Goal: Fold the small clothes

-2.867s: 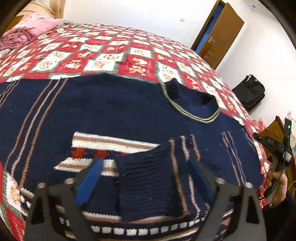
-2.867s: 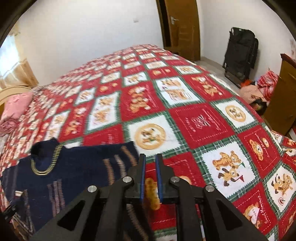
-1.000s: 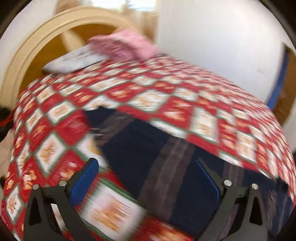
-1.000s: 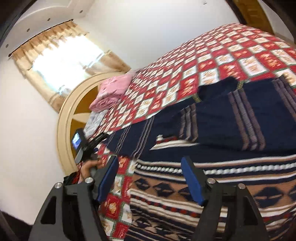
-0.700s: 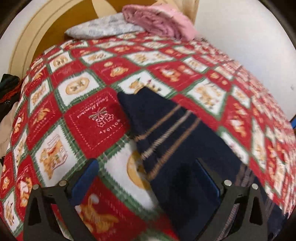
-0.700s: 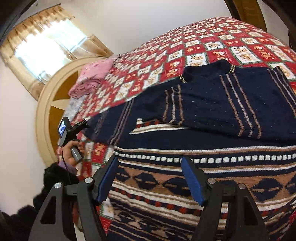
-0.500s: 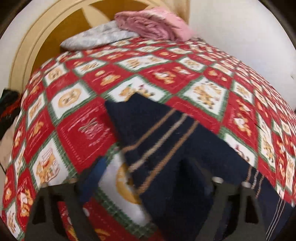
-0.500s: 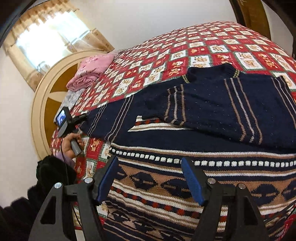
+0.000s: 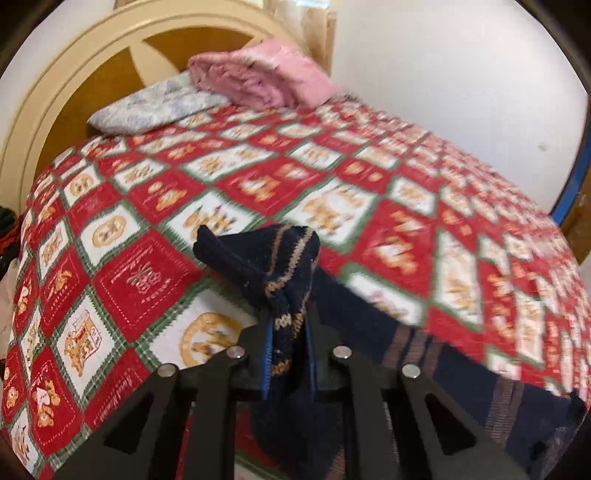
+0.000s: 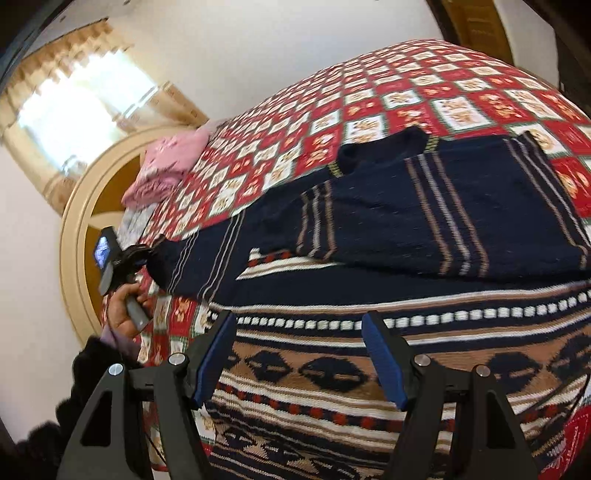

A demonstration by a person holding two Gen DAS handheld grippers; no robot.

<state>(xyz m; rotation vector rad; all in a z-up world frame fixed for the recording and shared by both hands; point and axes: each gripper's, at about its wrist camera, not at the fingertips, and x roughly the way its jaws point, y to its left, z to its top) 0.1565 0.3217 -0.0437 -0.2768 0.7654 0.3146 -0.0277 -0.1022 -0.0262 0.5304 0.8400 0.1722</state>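
A navy knit sweater [image 10: 424, 229] with tan stripes and a patterned hem lies flat on the bed, its right sleeve folded across the chest. My left gripper [image 9: 286, 350] is shut on the cuff of the left sleeve [image 9: 269, 258], which bunches up above the blue pads. In the right wrist view the left gripper [image 10: 147, 258] holds that sleeve end at the sweater's far left. My right gripper [image 10: 299, 354] is open and empty, hovering over the patterned hem [image 10: 332, 373].
The bed has a red, white and green patchwork quilt [image 9: 147, 273]. A pink folded blanket [image 9: 258, 77] and a grey pillow [image 9: 147, 107] lie by the cream headboard [image 9: 74, 81]. A wooden door [image 10: 476, 22] stands beyond the bed.
My left gripper has closed on the left sleeve cuff, which was lying flat between open fingers before. My right gripper has stayed open over the hem, shifting slightly.
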